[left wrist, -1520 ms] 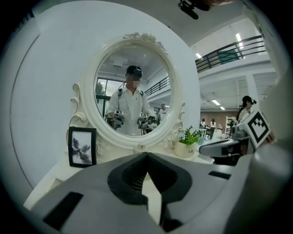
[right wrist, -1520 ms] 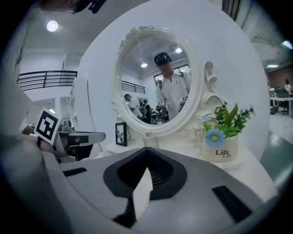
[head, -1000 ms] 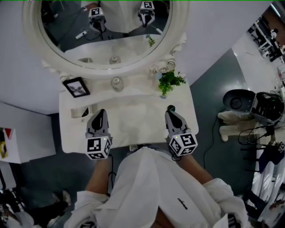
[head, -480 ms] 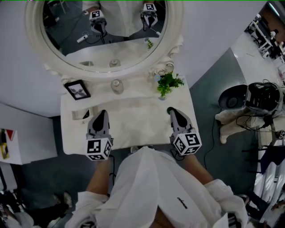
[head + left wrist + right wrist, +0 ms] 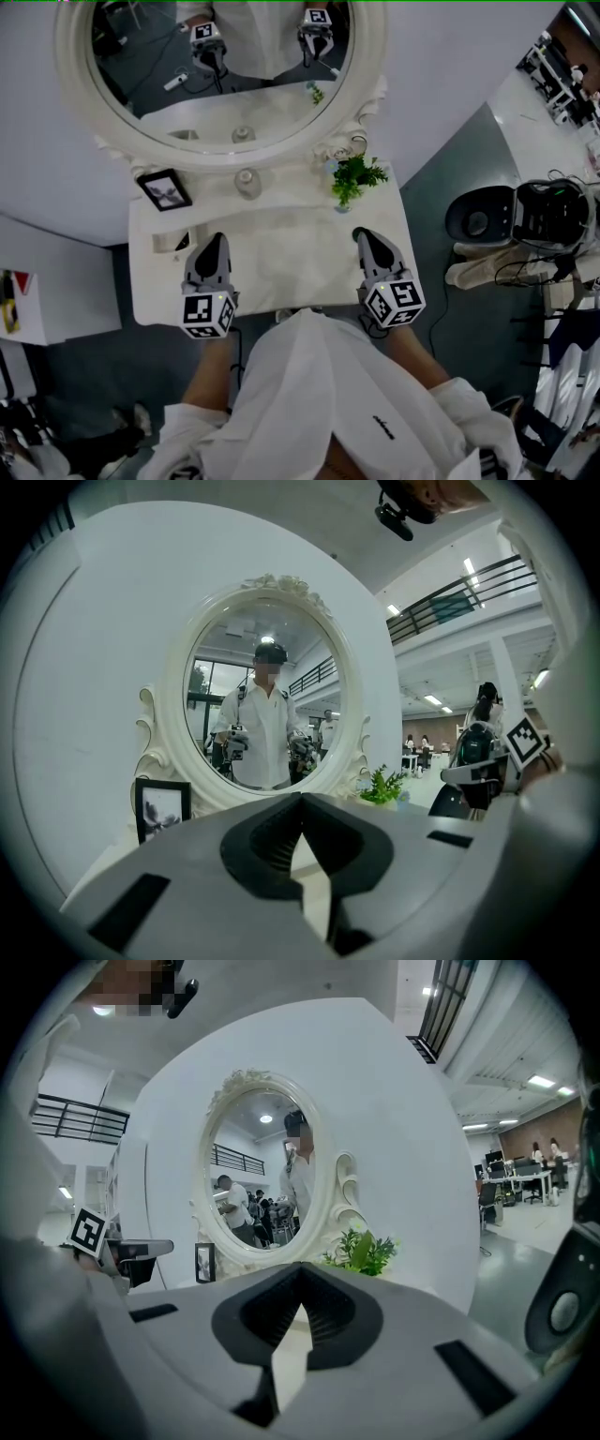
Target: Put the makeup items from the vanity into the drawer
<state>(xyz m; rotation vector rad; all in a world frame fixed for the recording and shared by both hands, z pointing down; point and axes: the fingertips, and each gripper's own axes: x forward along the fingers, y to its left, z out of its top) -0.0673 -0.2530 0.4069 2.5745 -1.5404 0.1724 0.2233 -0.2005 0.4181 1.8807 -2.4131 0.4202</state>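
Grippers both empty: the left gripper (image 5: 215, 238) and the right gripper (image 5: 361, 235) have their jaws pressed together with nothing between them. They hover over the front of the vanity top (image 5: 281, 246), well apart.

Candidate makeup item: a small clear jar (image 5: 247, 178) stands upright at the back of the top, just below the oval mirror (image 5: 220, 84). It sits between the picture frame (image 5: 164, 189) and the potted plant (image 5: 354, 175). A dark item sits in a white holder (image 5: 165, 241) at the left edge, too small to identify. Drawer not visible in any view.

Judgement: the jar looks like glass, so rigid, light, smooth, probably slippery, and breakable if dropped. The best hold is across the body under the cap, with the jaws opened first, a moderate squeeze, and the jar kept upright.
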